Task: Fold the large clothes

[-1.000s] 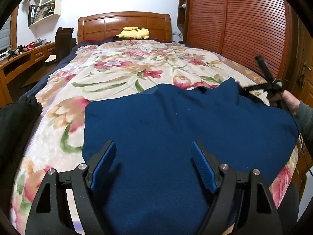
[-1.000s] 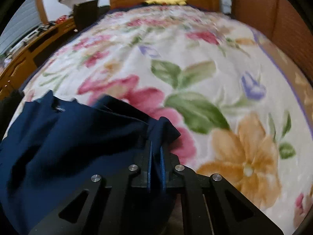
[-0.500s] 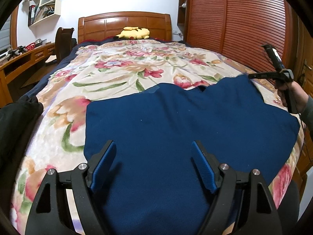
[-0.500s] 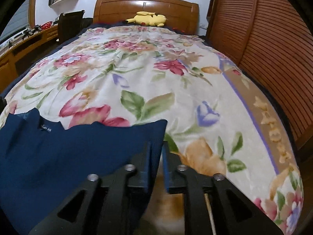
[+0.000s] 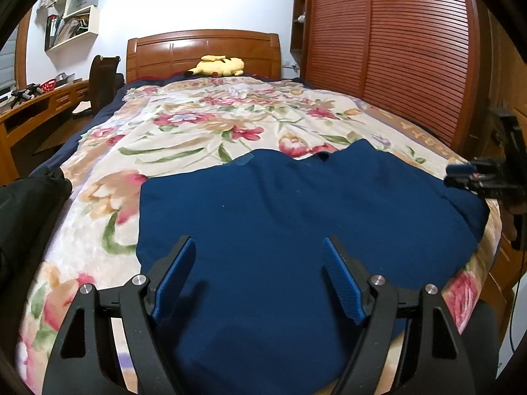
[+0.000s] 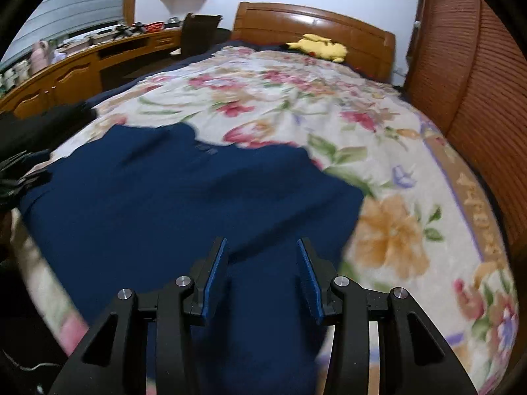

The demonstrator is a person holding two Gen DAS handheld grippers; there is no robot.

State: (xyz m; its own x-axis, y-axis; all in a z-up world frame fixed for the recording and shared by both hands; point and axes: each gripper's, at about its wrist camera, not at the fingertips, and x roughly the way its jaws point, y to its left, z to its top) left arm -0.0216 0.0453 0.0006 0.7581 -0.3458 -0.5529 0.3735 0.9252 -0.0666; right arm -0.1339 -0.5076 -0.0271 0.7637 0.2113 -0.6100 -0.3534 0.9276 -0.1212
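Observation:
A large navy blue garment (image 5: 296, 217) lies spread flat on the near end of the bed, its neck opening toward the headboard. It also shows in the right wrist view (image 6: 184, 204). My left gripper (image 5: 257, 276) is open and empty, hovering above the garment's near part. My right gripper (image 6: 262, 273) is open and empty above the garment's right part; in the left wrist view it shows at the far right edge (image 5: 461, 176), just off the garment's right side.
The bed has a floral blanket (image 5: 204, 125) and a wooden headboard (image 5: 204, 49) with a yellow plush toy (image 5: 219, 65). A slatted wooden wardrobe (image 5: 395, 49) stands at the right. A desk and chair (image 5: 102, 79) are at the left. Dark clothing (image 5: 29, 204) lies at the bed's left edge.
My right gripper pulled the garment's right sleeve or corner out to the right, then opened and let it go. The garment now lies flatter. My left gripper has stayed open in place.

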